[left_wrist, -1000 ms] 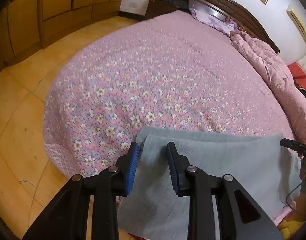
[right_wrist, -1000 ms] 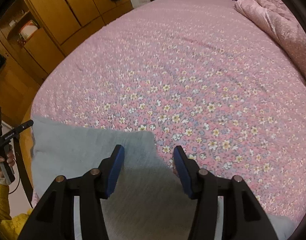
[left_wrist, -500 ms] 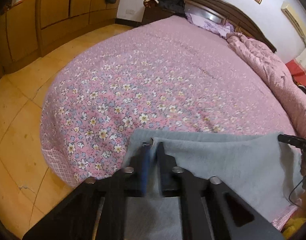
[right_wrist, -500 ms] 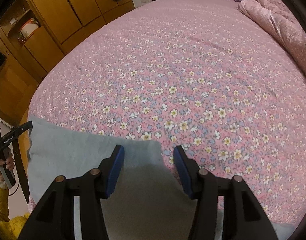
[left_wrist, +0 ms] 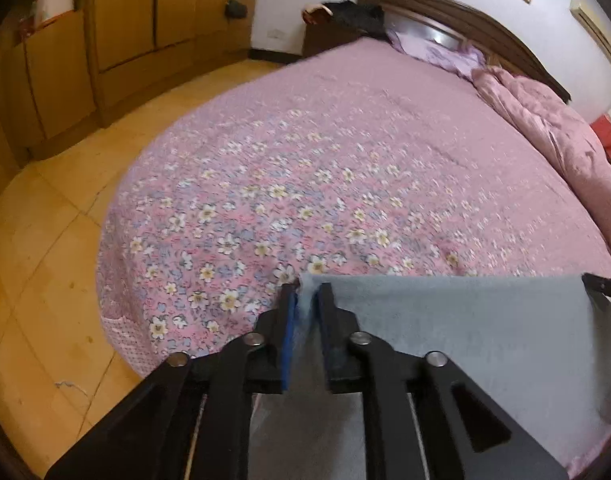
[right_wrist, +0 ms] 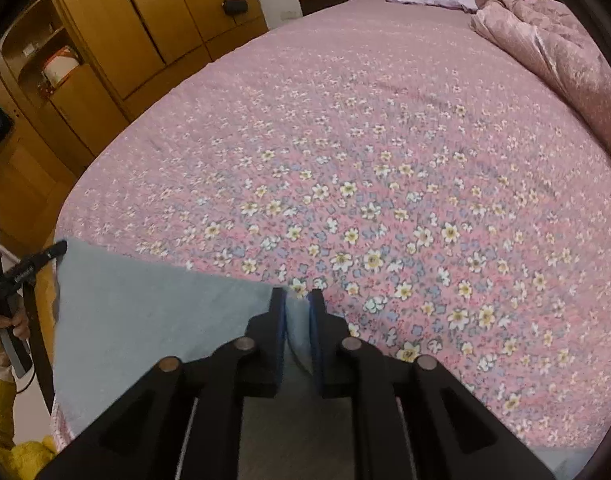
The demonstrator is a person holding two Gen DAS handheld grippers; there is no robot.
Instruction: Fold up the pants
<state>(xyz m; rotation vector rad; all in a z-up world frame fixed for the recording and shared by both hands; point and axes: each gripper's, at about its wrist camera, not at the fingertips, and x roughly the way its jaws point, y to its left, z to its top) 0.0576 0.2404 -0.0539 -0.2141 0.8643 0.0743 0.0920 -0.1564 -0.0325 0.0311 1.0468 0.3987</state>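
On the flowered bed (left_wrist: 345,184), the grey pants (left_wrist: 465,332) are pinched at the left corner by the opening left claw (left_wrist: 305,300) and at the right corner by the closing right claw (right_wrist: 296,308).

Warm, dim indoor light is falling evenly across both views, casting only soft shadows. Fisheye distortion is bending the bed (left_wrist: 345,184) outline and wardrobe (right_wrist: 117,36), and dark vignetting is closing the corners. Motion blur is softening the left wrist view.
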